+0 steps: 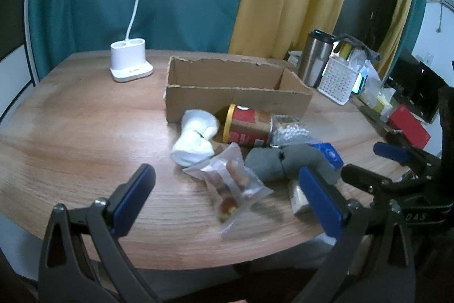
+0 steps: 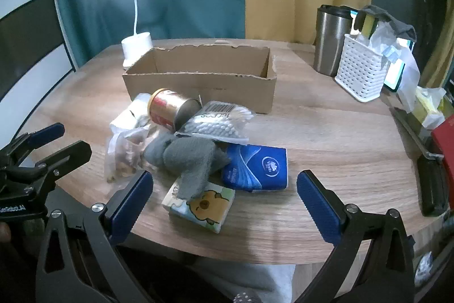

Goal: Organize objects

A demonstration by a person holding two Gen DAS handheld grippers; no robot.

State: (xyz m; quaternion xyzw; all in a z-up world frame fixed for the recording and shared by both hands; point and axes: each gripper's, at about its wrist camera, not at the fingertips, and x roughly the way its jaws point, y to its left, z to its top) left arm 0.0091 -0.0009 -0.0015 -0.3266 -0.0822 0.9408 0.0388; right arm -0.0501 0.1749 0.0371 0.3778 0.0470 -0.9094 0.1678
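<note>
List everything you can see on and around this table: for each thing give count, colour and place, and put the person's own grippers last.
cardboard box: 1, brown, table centre, open
can: 1, red-gold, lying before box
white socks: 1 bundle, left of can
snack bag: 1, clear, near edge
grey socks: 1 bundle, pile centre
cotton swabs: 1 pack, clear
blue tissue pack: 1
bear tissue pack: 1, under grey socks
lamp: 1, white, lit
tumbler: 1, steel
basket: 1, white
left gripper: open
right gripper: open
</note>
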